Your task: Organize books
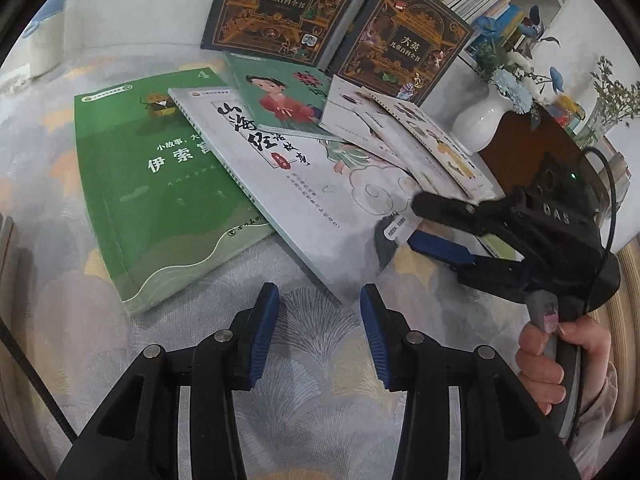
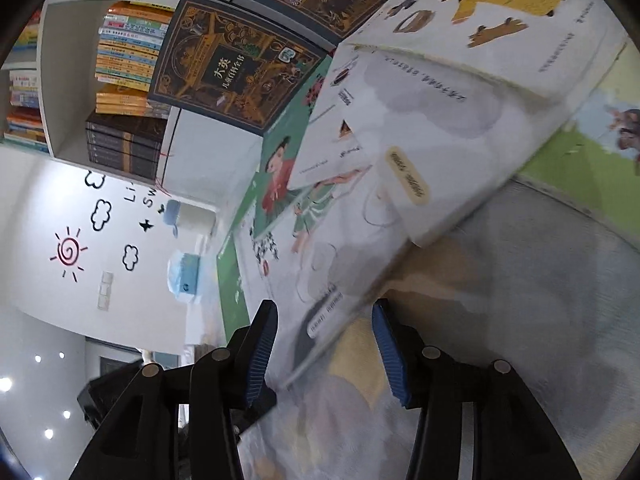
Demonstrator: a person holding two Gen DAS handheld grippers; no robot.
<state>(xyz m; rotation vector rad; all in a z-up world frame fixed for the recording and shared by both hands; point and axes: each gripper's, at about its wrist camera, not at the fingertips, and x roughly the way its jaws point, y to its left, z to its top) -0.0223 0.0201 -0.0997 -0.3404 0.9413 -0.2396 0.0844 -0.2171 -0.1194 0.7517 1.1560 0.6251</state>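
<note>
Several books lie spread on a patterned cloth point(image 1: 100, 340): a green book point(image 1: 160, 200), a white book point(image 1: 288, 188) overlapping it, a green girl-cover book point(image 1: 276, 96), thin picture books point(image 1: 404, 136) and two dark encyclopedias point(image 1: 280, 4) propped behind. My left gripper point(image 1: 320, 336) hovers open above the cloth just in front of the white book, with nothing between its fingers. My right gripper point(image 1: 420, 226) comes in from the right, rolled on its side. Its jaws straddle the white book's barcode corner point(image 2: 320, 320) without pressing; the right gripper point(image 2: 324, 340) is open.
A white vase point(image 1: 480, 120) with blue flowers stands beside a brown box point(image 1: 532, 152) at the right. A white bookshelf point(image 2: 120, 60) packed with books stands behind the encyclopedias. A hand point(image 1: 560, 356) holds the right gripper's handle.
</note>
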